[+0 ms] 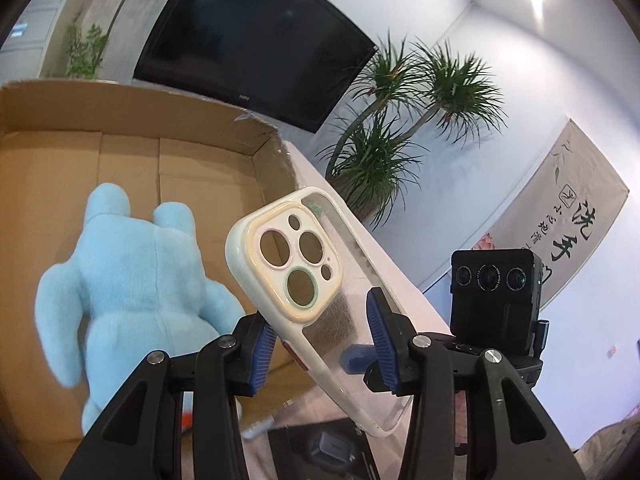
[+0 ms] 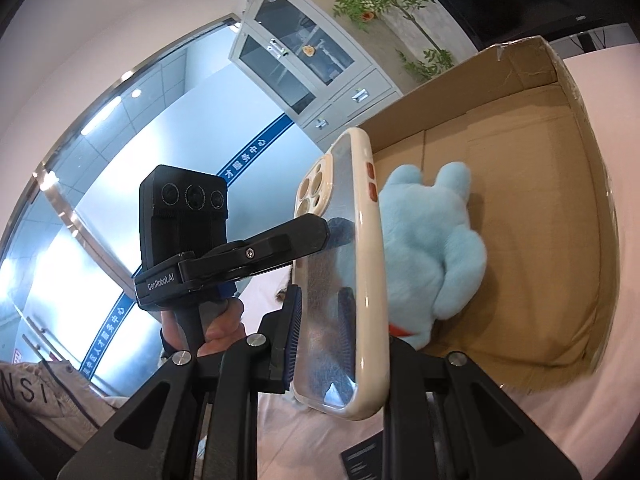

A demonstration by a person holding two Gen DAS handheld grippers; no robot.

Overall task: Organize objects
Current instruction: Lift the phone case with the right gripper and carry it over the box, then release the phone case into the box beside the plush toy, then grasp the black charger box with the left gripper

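A clear phone case point(image 1: 320, 300) with a cream rim and camera cut-outs is held in the air by both grippers. My left gripper point(image 1: 322, 344) is shut on its lower part, blue pads on both edges. In the right wrist view the case point(image 2: 344, 280) stands edge-on. My right gripper point(image 2: 340, 344) is shut on its lower end, and the left gripper's finger point(image 2: 280, 244) clamps it from the left. A light blue plush toy point(image 1: 132, 288) lies in an open cardboard box point(image 1: 48, 172) beyond the case; the toy point(image 2: 432, 240) and the box point(image 2: 560, 208) also show in the right wrist view.
The box sits on a pale pink table point(image 2: 560, 420). A black box with a charger picture point(image 1: 324, 452) lies on the table below the case. A wall TV point(image 1: 256, 40), potted plants point(image 1: 400, 128) and a glass cabinet point(image 2: 304, 56) stand behind.
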